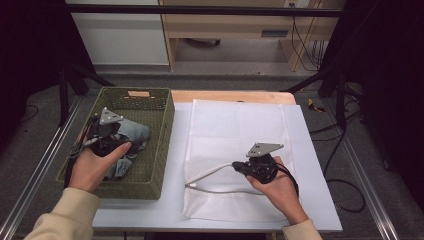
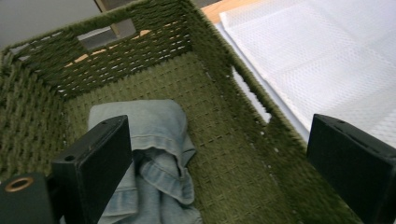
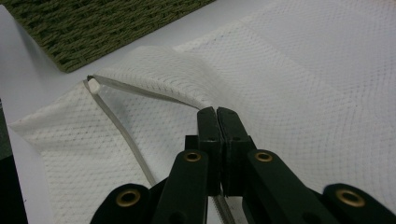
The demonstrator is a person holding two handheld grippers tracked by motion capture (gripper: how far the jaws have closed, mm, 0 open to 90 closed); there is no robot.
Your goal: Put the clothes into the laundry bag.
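Woven green basket (image 2: 243,154) (folded denim (image 2: 154,140)), white mesh bag (image 3: 289,70)

We see a white-topped table (image 1: 310,165) carrying a green woven basket (image 1: 162,135) at its left and a white mesh bag (image 1: 235,130) spread flat beside it.

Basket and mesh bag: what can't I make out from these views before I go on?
- Jeans in the basket: near part hidden by the left claw and cut by the left gripper view's bottom edge; the left hand covers them in the high view.
- Mesh bag: inside not visible.
- Right claw: the shut jaws hide what they pinch at the zipper edge.
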